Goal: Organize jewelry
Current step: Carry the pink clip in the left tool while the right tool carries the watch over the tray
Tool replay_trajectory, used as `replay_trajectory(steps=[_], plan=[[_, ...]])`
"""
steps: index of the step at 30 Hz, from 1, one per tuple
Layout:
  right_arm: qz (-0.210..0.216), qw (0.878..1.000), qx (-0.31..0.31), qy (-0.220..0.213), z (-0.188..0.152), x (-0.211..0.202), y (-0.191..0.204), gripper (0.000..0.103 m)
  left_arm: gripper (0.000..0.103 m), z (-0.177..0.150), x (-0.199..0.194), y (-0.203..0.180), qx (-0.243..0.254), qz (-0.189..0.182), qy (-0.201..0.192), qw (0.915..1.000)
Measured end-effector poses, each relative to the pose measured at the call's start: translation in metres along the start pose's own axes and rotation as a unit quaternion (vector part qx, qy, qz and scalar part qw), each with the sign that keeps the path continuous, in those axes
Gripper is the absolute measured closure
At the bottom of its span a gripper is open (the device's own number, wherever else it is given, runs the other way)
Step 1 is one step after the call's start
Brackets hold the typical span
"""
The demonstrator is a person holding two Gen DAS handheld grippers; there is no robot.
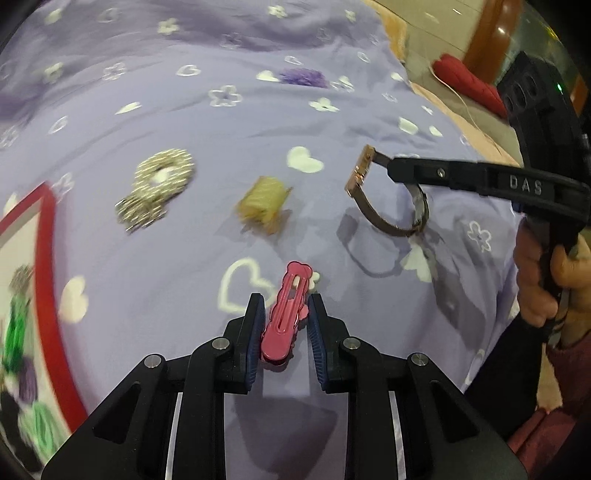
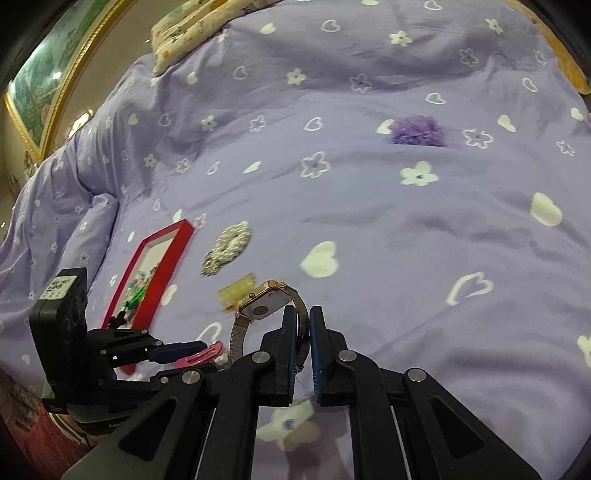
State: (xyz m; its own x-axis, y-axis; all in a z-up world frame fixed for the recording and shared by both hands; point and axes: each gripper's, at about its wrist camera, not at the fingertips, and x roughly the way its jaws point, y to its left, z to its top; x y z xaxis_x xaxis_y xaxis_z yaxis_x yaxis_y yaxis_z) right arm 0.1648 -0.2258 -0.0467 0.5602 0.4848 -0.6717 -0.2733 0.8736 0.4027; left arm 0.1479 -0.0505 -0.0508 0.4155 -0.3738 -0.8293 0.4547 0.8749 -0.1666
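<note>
My left gripper (image 1: pixel 286 306) is shut on a pink hair clip (image 1: pixel 286 314) and holds it just above the purple bedsheet (image 1: pixel 184 240). My right gripper (image 2: pixel 303 314) is shut on the metal mesh strap of a gold square watch (image 2: pixel 267 304), lifted off the sheet; it also shows in the left wrist view (image 1: pixel 384 192). A pearl brooch (image 1: pixel 159 184), a small yellow translucent piece (image 1: pixel 264 203) and a purple fluffy hair tie (image 1: pixel 303 77) lie on the sheet. A red-rimmed box (image 1: pixel 48 280) with jewelry inside stands at the left.
The bed's right edge drops to a tiled floor with a red cushion (image 1: pixel 469 85). A floral pillow (image 2: pixel 199 26) lies at the far end. A gold-framed picture (image 2: pixel 44 85) hangs on the left wall.
</note>
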Motion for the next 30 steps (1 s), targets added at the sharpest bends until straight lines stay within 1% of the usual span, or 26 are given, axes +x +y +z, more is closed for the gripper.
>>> replay_trajectory(steps=[5, 12, 17, 22, 30], plan=[[0.018, 1.0, -0.018, 0.006, -0.003, 0.006, 0.026, 0.097, 0.081, -0.013, -0.019, 0.018, -0.047, 0.02, -0.02, 0.9985], [0.046, 0.998, -0.048, 0.017, -0.004, 0.022, 0.067, 0.097, 0.081, -0.031, -0.045, 0.051, -0.104, 0.046, -0.044, 0.9925], [0.064, 0.995, -0.07, 0.026, -0.002, 0.037, 0.096, 0.097, 0.081, -0.044, -0.063, 0.076, -0.139, 0.066, -0.057, 0.9864], [0.08, 0.992, -0.088, 0.034, 0.001, 0.052, 0.124, 0.097, 0.081, -0.055, -0.078, 0.102, -0.176, 0.085, -0.07, 0.9782], [0.103, 0.988, -0.107, 0.041, 0.009, 0.076, 0.16, 0.097, 0.081, -0.068, -0.1, 0.14, -0.217, 0.11, -0.087, 0.9661]])
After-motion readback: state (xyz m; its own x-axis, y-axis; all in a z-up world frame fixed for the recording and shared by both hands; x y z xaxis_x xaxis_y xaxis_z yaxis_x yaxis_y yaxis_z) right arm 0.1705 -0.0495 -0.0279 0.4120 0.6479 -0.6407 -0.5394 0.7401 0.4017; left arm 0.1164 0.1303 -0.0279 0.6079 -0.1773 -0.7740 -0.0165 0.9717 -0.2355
